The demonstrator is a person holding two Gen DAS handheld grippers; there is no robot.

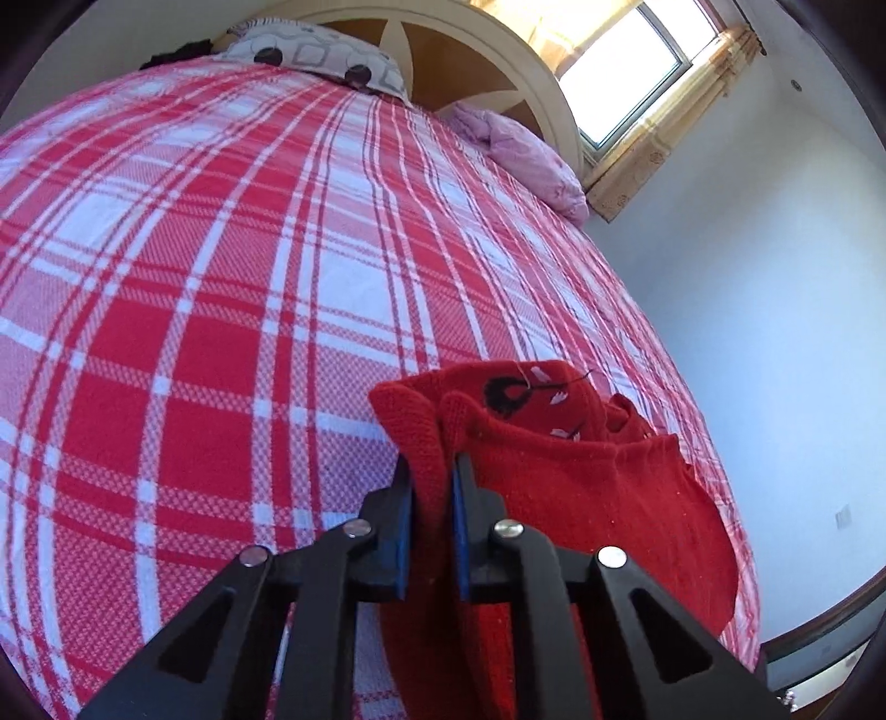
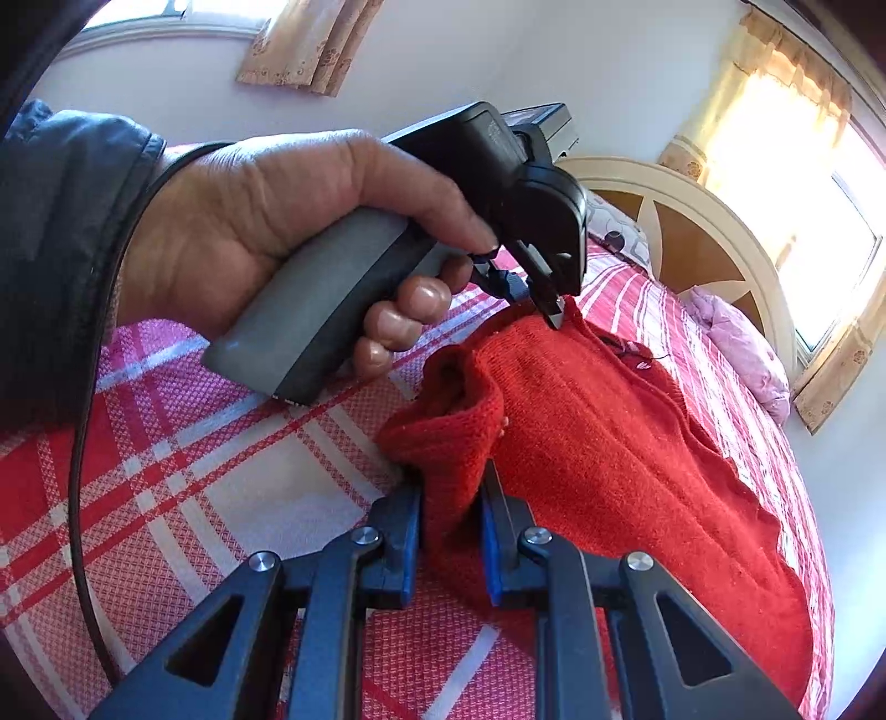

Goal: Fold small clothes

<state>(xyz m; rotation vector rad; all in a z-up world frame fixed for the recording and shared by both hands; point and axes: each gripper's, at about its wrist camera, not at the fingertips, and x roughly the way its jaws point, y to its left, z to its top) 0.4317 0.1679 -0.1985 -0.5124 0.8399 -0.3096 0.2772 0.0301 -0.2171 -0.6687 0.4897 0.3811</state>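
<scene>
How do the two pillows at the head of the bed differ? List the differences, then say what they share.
1. Colour: the grey pillow is pale grey with dark circles and square outlines; the lilac pillow is plain lilac.
2. Place: in the left wrist view the grey pillow lies centred before the headboard, the lilac pillow towards the window side.

Shared: both rest at the far end of the red checked bedspread.
</scene>
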